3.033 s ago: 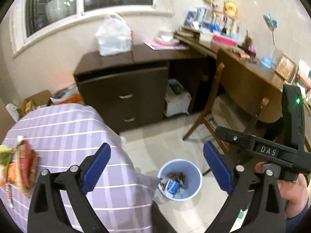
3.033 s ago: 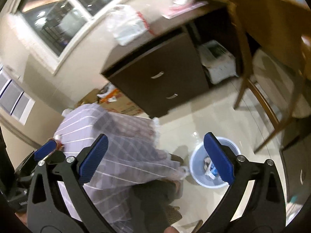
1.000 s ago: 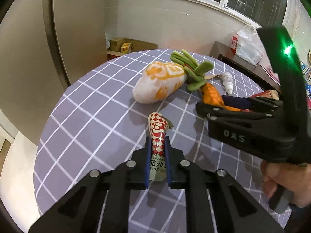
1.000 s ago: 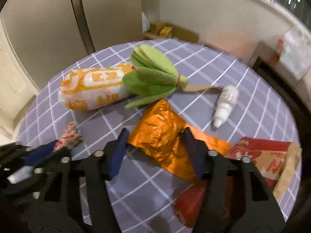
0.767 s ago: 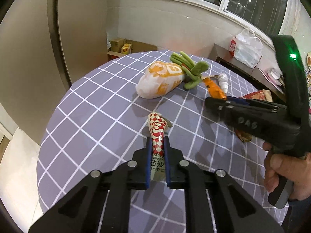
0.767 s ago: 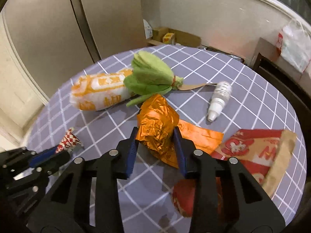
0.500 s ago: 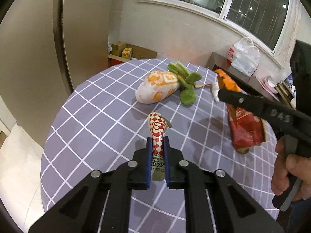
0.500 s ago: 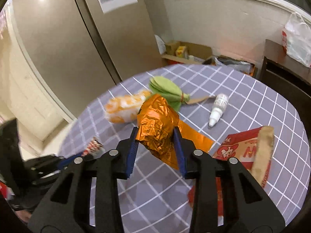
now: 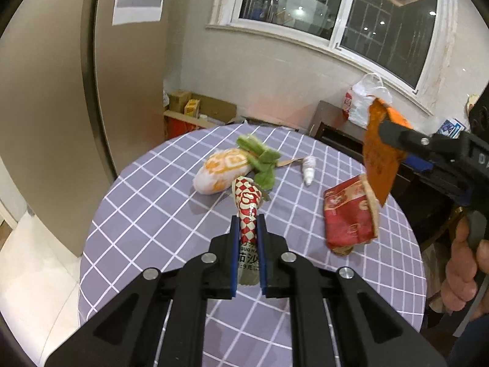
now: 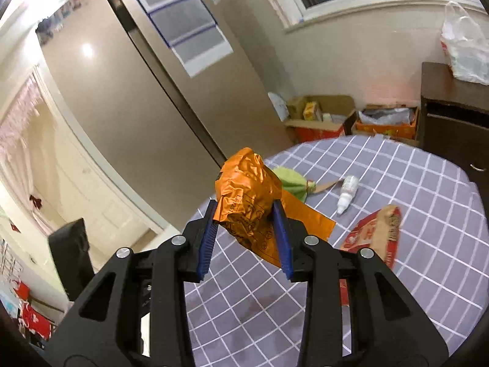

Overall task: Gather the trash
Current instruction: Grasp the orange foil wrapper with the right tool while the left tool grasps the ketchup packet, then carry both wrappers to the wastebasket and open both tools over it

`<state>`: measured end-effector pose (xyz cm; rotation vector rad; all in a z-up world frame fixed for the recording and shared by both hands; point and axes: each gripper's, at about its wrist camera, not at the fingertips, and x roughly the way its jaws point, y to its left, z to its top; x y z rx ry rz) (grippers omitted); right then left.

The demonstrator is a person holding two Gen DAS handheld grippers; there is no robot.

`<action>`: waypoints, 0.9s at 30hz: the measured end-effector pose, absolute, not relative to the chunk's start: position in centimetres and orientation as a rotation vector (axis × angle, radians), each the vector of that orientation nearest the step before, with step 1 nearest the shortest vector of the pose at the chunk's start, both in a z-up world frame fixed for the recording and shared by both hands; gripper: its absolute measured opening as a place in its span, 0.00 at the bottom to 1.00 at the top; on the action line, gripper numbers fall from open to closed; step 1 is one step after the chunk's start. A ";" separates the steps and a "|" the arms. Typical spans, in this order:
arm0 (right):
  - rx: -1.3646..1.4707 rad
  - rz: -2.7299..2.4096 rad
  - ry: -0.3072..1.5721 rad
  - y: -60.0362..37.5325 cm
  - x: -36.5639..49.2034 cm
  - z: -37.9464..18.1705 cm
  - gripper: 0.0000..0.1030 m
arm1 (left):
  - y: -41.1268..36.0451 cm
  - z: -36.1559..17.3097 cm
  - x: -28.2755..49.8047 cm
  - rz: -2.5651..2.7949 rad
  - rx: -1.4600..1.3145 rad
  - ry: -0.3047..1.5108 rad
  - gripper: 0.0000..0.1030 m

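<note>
A: What is each gripper carrying?

B: The left gripper (image 9: pixel 248 246) has its jaws nearly together, clamped on a red-and-white checked sachet (image 9: pixel 248 205) that sticks up at the centre of the left view. The right gripper (image 10: pixel 246 234) has just been closing, and its blue pads press a crumpled orange wrapper (image 10: pixel 247 202) between them, lifted clear of the table (image 10: pixel 428 229). In the left view that wrapper hangs at the right, above the table's far-right edge.

A: Any containers?

B: Open cardboard boxes (image 10: pixel 318 116) on the floor by the wall, upper right of the right view, with small packets inside; one beside them holds a crumpled grey bag. A white plastic bag (image 10: pixel 464 52) sits on a dark cabinet (image 10: pixel 452 119) at the far right; what is in it I cannot tell.

A: What lies on the table?

B: A torn red packet (image 9: pixel 351 214) right of centre in the left view, a small white bottle (image 9: pixel 308 168) lying on its side above it, a white-and-orange bag (image 9: pixel 223 171), and a green plush leaf bunch (image 9: pixel 262 162) touching that bag.

A: Room to move?

B: The lower left of the checked cloth is bare in the left view. The round edge curves along the left, with pale floor (image 9: pixel 33 275) beyond it. A tall beige panel stands close behind the table's left edge; the cabinet is just beside its right edge.
</note>
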<state>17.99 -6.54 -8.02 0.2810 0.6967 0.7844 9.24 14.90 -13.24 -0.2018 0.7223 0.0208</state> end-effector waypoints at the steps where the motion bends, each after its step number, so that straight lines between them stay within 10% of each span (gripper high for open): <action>1: 0.289 0.787 0.688 -7.2 17.7 -7.7 0.34 | 14.5 -12.9 9.1 0.019 -0.202 0.713 0.09; 27: 0.391 0.434 0.536 -29.4 13.6 -6.3 0.34 | -0.2 -8.1 9.4 -0.186 -0.068 0.644 0.09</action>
